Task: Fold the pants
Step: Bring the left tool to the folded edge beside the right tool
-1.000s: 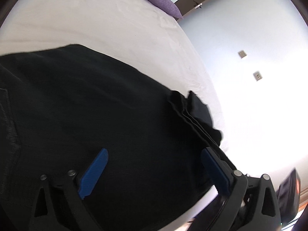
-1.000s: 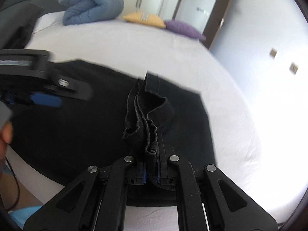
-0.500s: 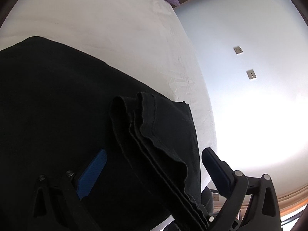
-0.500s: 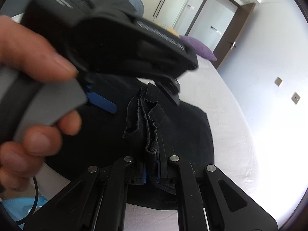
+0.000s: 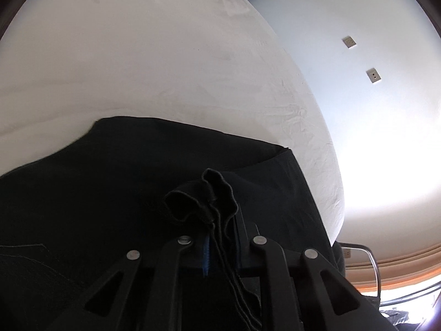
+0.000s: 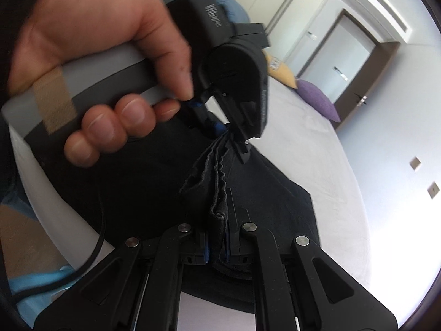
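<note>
While the black pants (image 5: 115,193) lie spread on the white bed (image 5: 165,55), both grippers pinch one bunched hem edge — left gripper (image 5: 220,245) farther along it, right gripper (image 6: 217,245) nearer the bed's edge — strip running between them.

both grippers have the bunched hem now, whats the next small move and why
Probably draw both grippers apart along the hem. The left gripper and right gripper are shut on the same bunched edge of the black pants, close together, so it should be stretched flat before folding.
</note>
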